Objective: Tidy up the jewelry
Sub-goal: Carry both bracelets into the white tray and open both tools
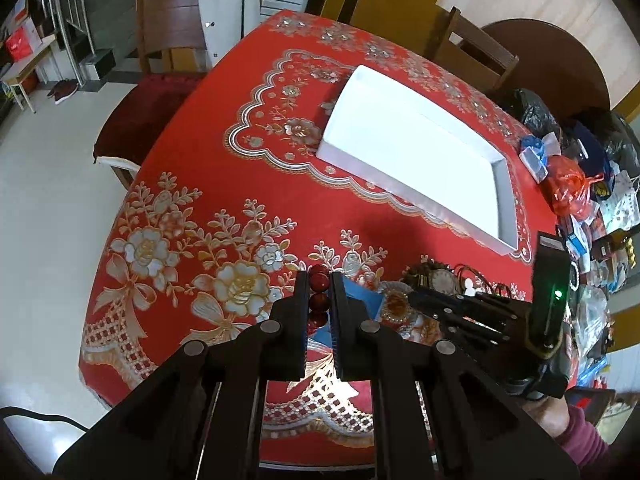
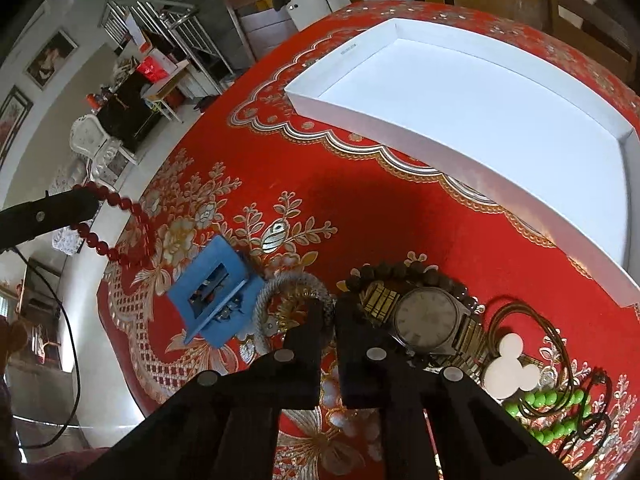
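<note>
A person holds a black gripper in each hand over a table with a red cloth with gold and white flowers (image 1: 224,184). The left gripper (image 1: 319,292) pinches a string of round dark red beads (image 1: 319,280) and holds it up off the table; in the right wrist view the bead loop hangs from its tip at the left edge. The right gripper (image 2: 329,312) is pressed together on a twisted silver-grey rope bracelet (image 2: 294,284) that lies on the cloth. Just beside it on one side is a small blue box with a window (image 2: 216,296). On the other side lie a bracelet of dark brown beads (image 2: 404,274), a silver wristwatch (image 2: 430,318), a white mouse-shaped charm on a brown cord (image 2: 508,368) and bright green beads (image 2: 556,416). A big flat white cardboard tray (image 2: 460,184) sits further back on the table, with nothing in it.
</note>
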Demonstrator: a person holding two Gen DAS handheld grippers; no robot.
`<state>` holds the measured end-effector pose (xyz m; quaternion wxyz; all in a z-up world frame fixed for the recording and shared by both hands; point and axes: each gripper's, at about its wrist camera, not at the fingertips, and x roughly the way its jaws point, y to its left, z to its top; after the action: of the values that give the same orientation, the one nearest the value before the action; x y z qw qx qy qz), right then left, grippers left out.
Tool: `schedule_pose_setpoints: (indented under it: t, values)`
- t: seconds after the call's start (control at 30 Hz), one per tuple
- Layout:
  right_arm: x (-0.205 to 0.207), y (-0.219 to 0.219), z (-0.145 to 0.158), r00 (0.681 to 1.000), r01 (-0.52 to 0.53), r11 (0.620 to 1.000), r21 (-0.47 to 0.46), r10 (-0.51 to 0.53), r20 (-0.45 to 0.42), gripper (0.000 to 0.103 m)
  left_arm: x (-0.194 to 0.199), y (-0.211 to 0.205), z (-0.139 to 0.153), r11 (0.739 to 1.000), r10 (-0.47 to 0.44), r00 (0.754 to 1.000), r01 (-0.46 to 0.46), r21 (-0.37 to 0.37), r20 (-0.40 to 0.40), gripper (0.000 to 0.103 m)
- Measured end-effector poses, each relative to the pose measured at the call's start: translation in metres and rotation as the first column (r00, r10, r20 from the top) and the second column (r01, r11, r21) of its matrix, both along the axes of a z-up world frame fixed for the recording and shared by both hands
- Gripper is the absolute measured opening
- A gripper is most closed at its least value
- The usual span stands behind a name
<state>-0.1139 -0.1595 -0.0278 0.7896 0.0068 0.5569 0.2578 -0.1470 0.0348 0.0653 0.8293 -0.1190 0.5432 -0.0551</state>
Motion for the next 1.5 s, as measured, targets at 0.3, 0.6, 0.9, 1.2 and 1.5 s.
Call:
schedule_pose_setpoints:
  t: [0.3,0.6,0.9,1.2,1.5]
  values:
    - [-0.006,-0.025,0.047,0.995,0.049,0.997,0.060,-0.054,0.083,0.006,0.016,-0.012,0.017,0.999,-0.036,0.999,0.036,-0.009,0.025,0.008]
    - [0.019,-0.057,0.066,0.981,0.146,0.987,0.065,-0.153,0.119,0.006,0.055,-0.040,0.027,0.995,-0.094,0.995,0.093,0.018,0.044,0.008]
    - [0.078,-0.083,0.066,0.964,0.239,0.969,0.062,-0.244,0.106,0.006,0.120,-0.069,0.022,0.989,-0.141,0.988,0.138,0.061,0.054,0.008]
    - [0.139,-0.074,0.041,0.957,0.284,0.958,0.046,-0.286,0.049,0.006,0.191,-0.083,-0.001,0.984,-0.174,0.985,0.173,0.047,0.016,0.008]
    - [0.161,-0.046,0.005,0.969,0.244,0.970,-0.012,-0.245,-0.018,0.006,0.214,-0.059,-0.063,0.990,-0.126,0.984,0.133,0.049,-0.127,0.008]
